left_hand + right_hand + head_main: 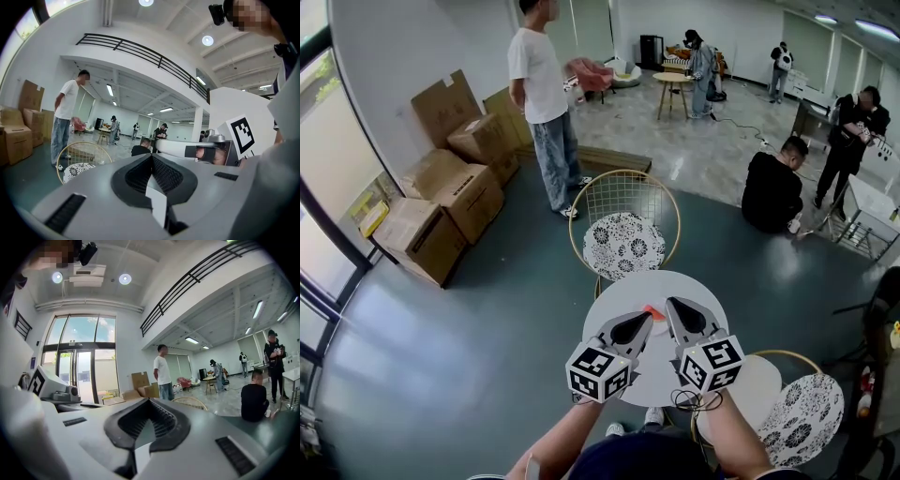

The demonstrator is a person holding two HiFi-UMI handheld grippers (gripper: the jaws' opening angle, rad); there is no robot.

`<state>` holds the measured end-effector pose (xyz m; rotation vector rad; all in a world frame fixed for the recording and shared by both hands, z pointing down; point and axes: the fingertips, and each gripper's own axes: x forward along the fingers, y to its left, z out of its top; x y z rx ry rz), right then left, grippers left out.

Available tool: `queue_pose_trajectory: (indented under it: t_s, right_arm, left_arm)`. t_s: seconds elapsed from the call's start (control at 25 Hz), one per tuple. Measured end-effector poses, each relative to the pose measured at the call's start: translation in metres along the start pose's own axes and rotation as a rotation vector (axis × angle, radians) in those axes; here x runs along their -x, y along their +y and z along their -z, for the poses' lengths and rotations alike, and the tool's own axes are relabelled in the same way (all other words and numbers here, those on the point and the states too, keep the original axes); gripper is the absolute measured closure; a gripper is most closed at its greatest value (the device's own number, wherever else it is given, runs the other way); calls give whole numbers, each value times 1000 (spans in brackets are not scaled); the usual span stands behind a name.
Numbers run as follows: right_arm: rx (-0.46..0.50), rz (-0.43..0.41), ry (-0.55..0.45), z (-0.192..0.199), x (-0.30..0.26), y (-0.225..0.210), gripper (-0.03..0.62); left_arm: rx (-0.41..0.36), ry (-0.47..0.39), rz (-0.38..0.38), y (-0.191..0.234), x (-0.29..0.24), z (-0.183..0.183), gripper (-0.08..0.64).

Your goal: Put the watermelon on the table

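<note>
Round white table [617, 294] underlies grey left tool [151, 158] and right tool [149, 401].

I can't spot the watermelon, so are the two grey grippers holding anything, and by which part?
Nothing is held: the left gripper and right gripper have jaws shut together, empty. A small red piece shows near their tips, ungripped.

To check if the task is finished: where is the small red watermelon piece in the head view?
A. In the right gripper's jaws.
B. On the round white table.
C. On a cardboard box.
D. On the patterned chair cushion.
B: the watermelon piece lies on the round white table by the tips of the left gripper and right gripper, whose jaws are both shut and empty.
</note>
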<state>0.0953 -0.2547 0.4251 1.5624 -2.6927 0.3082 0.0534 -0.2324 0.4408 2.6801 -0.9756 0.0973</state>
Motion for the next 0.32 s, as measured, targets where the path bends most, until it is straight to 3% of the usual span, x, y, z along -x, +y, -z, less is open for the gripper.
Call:
queue_pose_trajectory:
  t_s: [0.32]
  right_arm:
    - [5,-6,-14,-7,2,6,588]
  left_arm:
    - [-11,-4,1,-2,6,-5,555]
